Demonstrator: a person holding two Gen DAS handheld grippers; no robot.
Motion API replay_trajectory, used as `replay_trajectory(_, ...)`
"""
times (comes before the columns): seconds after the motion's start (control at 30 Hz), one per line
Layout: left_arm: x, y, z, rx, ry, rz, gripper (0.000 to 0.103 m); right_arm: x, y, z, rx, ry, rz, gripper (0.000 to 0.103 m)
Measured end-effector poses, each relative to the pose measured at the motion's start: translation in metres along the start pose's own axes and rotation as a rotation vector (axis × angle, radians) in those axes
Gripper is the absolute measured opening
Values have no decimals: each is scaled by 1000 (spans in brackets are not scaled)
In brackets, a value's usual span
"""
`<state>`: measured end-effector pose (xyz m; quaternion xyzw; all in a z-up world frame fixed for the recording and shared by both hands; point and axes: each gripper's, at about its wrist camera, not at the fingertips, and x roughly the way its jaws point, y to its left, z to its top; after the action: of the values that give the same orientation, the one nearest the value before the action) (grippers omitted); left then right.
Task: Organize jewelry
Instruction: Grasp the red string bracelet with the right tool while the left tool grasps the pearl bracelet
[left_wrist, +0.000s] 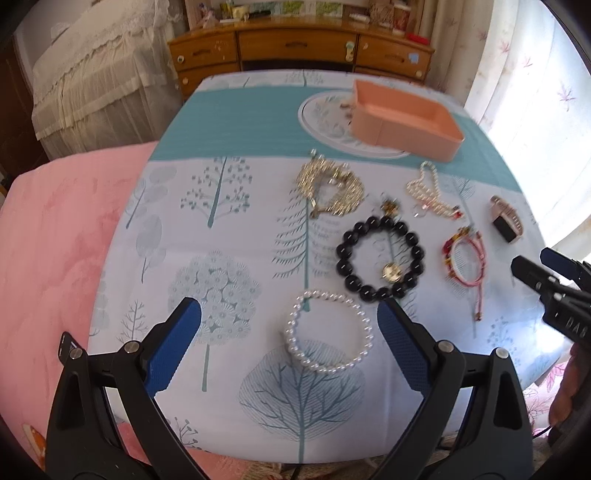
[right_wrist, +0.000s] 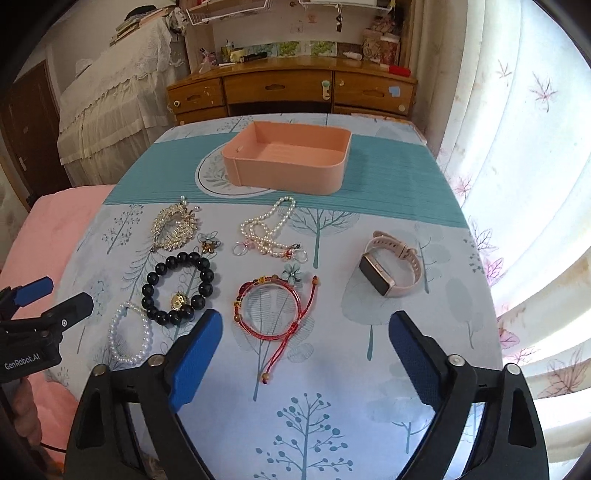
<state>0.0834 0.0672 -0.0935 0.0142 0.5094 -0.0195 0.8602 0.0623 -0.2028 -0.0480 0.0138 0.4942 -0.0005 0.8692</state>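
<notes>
Tree-print tablecloth underneath, wooden dresser at twelve o'clock, lace-draped furniture at ten o'clock, floral curtain at three o'clock, pink blanket at nine o'clock

Table under me, covered in a pale cloth with blue tree print and a teal band across the far part. On the teal band: pink tray, partly over a printed white oval. Nearer row: gold leaf ornament, pearl necklace bunched up, pink-strap watch off to the right. Small flower charm between ornament and black bead bracelet. Red cord bracelet beside it, tail trailing toward me; teal flower piece at its far edge. White pearl bracelet nearest on the left.
</notes>
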Motion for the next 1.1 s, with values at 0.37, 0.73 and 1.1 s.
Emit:
replay_trajectory(0.37, 45, 15, -12, 14, 140, -17, 86, 73, -1, 0, -25, 161, 67, 58)
replay_trajectory(0.73, 65, 16, -7, 42, 218, -34, 58, 114, 17, 19, -123, 198, 39, 44)
replay_trajectory(1.1, 78, -1, 15, 137, 364, -106, 5, 118, 18, 20, -144, 200, 83, 10)
